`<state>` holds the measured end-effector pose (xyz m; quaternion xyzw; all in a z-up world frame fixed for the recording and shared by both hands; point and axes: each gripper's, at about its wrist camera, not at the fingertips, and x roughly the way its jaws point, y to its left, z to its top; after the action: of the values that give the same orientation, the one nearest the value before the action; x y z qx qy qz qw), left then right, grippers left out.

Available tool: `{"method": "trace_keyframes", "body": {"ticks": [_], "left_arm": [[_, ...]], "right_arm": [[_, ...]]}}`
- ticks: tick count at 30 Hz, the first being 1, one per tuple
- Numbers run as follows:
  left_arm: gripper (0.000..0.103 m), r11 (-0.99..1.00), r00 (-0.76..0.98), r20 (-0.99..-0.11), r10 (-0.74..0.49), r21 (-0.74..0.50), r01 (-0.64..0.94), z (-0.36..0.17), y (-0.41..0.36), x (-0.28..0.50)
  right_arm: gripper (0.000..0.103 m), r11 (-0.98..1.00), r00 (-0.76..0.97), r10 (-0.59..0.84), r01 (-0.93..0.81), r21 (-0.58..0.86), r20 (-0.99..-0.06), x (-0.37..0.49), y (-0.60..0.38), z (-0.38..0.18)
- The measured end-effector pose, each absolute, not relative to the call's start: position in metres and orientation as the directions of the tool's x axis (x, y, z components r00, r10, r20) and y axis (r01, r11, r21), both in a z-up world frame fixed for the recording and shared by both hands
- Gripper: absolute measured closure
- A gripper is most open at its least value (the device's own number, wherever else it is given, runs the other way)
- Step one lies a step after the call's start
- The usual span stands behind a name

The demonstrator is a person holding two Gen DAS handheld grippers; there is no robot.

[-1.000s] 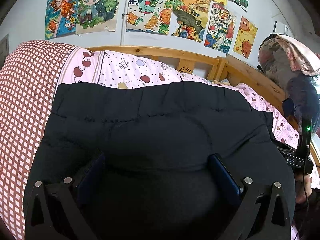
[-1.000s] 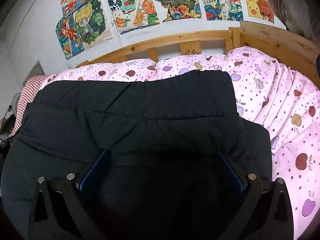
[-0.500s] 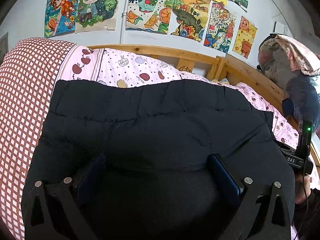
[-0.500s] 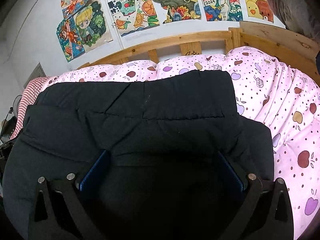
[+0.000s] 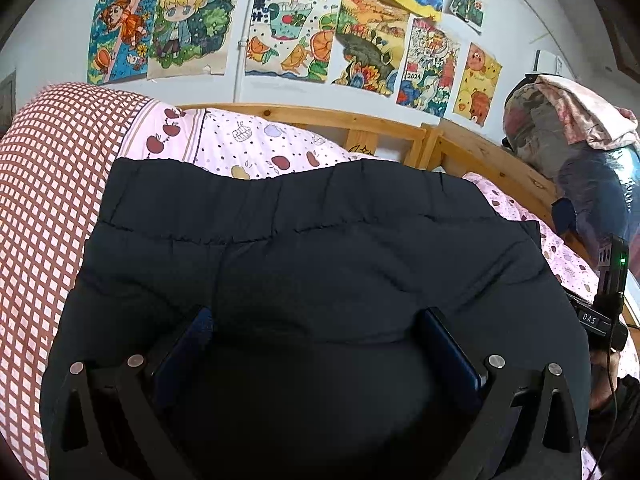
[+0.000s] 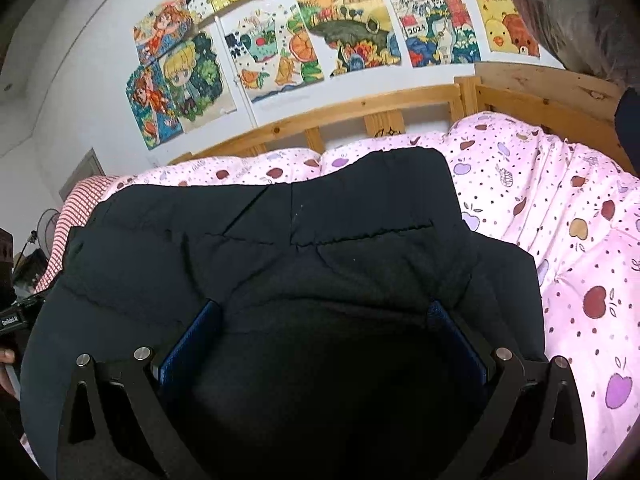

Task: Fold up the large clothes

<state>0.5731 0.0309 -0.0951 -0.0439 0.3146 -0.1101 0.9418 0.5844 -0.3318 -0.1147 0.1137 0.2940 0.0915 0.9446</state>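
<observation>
Black padded trousers point(image 5: 320, 248) lie spread on the pink apple-print bed point(image 6: 560, 216), waistband toward the wooden headboard point(image 5: 320, 118). Both the left claw point(image 5: 316, 340) and right claw point(image 6: 320, 332) stand spread wide, fabric bulging between the fingers; contact seems likely, though darkness obscures it.

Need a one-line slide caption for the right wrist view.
Open right claw over black padded garment on pink apple-print quilt.
</observation>
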Motion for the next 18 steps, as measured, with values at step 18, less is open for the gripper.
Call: {"method": "trace_keyframes", "body": {"ticks": [18], "left_arm": [[0.0,0.977,0.809,-0.55,-0.208,-0.149,0.15,-0.083,0.035,0.545]], "right_arm": [[0.001,0.939,0.838,0.257,-0.099,0.328,-0.482,0.563,-0.352,-0.111]]}}
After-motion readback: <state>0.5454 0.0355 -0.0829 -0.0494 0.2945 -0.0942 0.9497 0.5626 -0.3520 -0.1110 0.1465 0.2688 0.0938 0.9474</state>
